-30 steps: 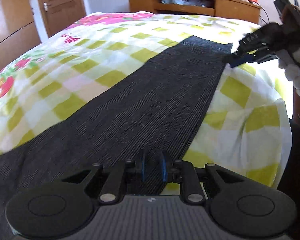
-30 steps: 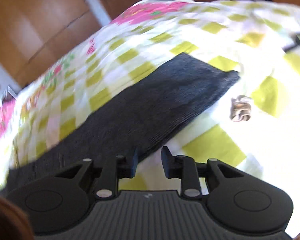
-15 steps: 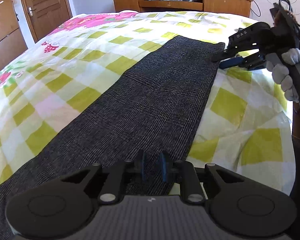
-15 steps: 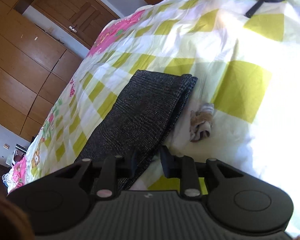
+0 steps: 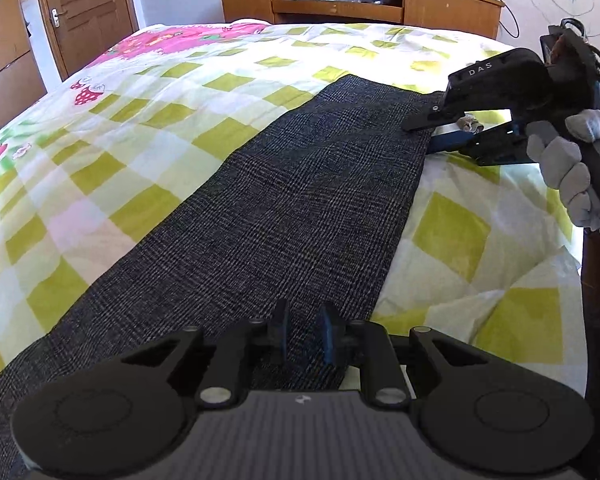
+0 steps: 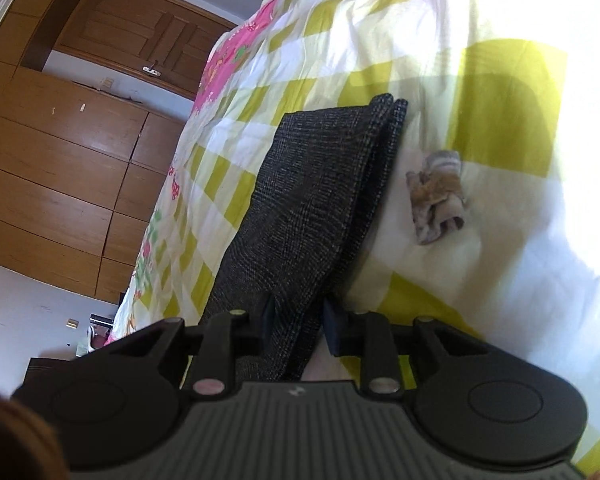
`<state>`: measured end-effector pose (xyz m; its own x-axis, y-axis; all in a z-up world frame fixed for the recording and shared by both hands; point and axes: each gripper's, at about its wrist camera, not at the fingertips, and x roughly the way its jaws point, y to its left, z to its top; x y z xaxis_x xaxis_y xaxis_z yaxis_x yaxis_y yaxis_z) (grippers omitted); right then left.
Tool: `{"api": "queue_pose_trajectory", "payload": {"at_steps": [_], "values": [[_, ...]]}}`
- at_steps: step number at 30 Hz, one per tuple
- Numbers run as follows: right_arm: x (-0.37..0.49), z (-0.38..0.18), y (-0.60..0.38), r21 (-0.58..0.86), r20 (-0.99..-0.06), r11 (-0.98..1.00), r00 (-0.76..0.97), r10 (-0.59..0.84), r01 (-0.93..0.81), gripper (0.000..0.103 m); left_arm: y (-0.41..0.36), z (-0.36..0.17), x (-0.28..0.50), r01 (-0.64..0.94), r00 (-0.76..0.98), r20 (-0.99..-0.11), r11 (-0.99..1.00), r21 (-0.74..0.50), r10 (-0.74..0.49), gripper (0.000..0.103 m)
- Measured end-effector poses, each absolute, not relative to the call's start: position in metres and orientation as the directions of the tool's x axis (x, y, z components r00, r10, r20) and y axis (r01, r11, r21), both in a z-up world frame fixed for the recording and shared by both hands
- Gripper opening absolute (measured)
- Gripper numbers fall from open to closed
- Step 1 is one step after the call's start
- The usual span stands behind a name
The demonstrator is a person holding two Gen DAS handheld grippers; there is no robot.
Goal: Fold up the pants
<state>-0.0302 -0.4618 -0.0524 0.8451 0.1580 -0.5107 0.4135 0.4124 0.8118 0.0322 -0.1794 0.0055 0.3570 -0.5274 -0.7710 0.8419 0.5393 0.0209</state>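
Across the bed [image 5: 148,128] the pants [image 5: 284,216] lie leg-on-leg, crosswise folds still undone; left hand-held gripper [image 5: 305,334] narrowly pinches the near edge; right hand-held gripper [image 6: 298,320] straddles the hem, grip uncertain.

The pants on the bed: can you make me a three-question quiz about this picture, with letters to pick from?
1. Where does the small crumpled cloth lie?
A. on the pants
B. on the bedspread beside the pants' end
C. on the floor

2. What colour are the pants?
A. dark grey
B. red
C. white

3. What is between the fingers of the right gripper?
A. nothing
B. the small cloth
C. the edge of the pants

Answers: 1 B, it sits on the bedspread just past the pants' end. 2 A, the woven fabric is dark grey. 3 C, the pants' edge runs between its fingers.
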Motion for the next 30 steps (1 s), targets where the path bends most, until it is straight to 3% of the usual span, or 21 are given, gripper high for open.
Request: {"api": "queue_pose_trajectory", "payload": {"at_steps": [8, 16, 21, 25, 28, 30], "values": [[-0.047, -0.055, -0.466, 0.823, -0.469, 0.391, 0.881, 0.059, 0.411, 0.022, -0.187, 0.006, 0.037, 0.843, 0.355, -0.767, 0.538, 0.015, -0.535, 0.032], [-0.017, -0.061, -0.47, 0.861, -0.418, 0.367, 0.901, 0.118, 0.351, 0.027, -0.194, 0.004, 0.04, 0.838, 0.352, -0.76, 0.546, -0.004, -0.546, 0.032], [-0.033, -0.045, -0.459, 0.891, -0.315, 0.378, 0.943, 0.111, 0.253, 0.02, -0.194, 0.001, 0.044, 0.838, 0.348, -0.757, 0.546, -0.014, -0.553, 0.032], [0.006, -0.061, -0.464, 0.866, -0.399, 0.375, 0.908, 0.125, 0.329, 0.021, -0.199, -0.001, 0.046, 0.839, 0.349, -0.756, 0.544, -0.01, -0.554, 0.033], [0.021, -0.062, -0.469, 0.878, -0.41, 0.315, 0.906, 0.102, 0.361, 0.005, -0.204, -0.004, 0.046, 0.831, 0.356, -0.75, 0.555, -0.019, -0.558, 0.031], [0.021, -0.055, -0.474, 0.888, -0.389, 0.308, 0.916, 0.1, 0.343, 0.005, -0.209, -0.004, 0.045, 0.835, 0.355, -0.734, 0.549, -0.029, -0.579, 0.029]]}}
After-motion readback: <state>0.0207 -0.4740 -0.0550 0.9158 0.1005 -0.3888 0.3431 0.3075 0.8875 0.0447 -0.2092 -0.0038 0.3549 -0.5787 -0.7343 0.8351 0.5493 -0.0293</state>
